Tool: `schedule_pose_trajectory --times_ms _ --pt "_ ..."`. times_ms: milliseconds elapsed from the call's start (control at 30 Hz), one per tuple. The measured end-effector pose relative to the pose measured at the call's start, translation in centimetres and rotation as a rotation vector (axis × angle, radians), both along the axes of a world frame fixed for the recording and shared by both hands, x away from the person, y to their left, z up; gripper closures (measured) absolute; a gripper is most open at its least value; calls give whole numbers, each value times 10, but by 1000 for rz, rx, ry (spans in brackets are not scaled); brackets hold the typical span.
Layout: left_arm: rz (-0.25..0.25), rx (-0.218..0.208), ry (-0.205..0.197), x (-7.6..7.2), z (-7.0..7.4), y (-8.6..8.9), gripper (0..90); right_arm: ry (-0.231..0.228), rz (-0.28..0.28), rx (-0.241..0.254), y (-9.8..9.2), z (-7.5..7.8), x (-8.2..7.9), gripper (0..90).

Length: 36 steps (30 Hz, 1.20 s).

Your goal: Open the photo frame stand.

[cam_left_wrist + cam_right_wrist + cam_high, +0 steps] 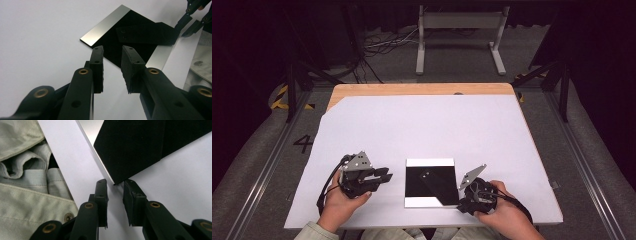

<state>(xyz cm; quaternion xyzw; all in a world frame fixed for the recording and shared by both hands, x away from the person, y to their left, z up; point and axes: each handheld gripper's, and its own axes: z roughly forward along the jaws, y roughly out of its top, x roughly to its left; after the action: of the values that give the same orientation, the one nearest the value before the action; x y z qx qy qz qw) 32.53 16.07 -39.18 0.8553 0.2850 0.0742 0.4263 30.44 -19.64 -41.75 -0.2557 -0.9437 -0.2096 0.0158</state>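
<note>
A square plate (429, 162) with silver strips at its far and near edges and a dark glossy middle lies on the white sheet near the front. On it rests a flat black slab (437, 184), set diagonally. My left gripper (387, 175) lies left of the plate, jaws open and empty; in the left gripper view my left gripper (112, 48) points at the plate's (105, 26) edge and the slab (147, 33). My right gripper (461, 204) is at the plate's near right corner. In the right gripper view my right gripper (115, 182) stands open, with the plate's corner (130, 150) just at the gap, untouched.
The white sheet (422, 125) covers most of the wooden table (422, 89). A person's light garment (25, 170) lies along the table's near edge. A metal stand (459, 35) and cables sit on the floor beyond the table.
</note>
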Motion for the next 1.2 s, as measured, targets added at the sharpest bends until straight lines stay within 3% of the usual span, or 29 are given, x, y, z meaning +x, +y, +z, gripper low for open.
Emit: schedule_pose_trajectory --times_ms 133,367,533,933,1200 --pt "2 -3 2 0 -1 -1 733 11 3 -7 1 0 0 712" --pt "1 -3 4 0 -2 -1 737 16 -5 25 -2 0 1 740" --pt "-19 1 28 0 -9 -8 767 14 -10 40 -3 1 1 758" --pt "-31 23 57 0 -19 -18 897 17 -17 116 -9 8 2 819" --pt "-50 50 74 0 -27 -28 900 18 -20 164 -10 11 3 825"
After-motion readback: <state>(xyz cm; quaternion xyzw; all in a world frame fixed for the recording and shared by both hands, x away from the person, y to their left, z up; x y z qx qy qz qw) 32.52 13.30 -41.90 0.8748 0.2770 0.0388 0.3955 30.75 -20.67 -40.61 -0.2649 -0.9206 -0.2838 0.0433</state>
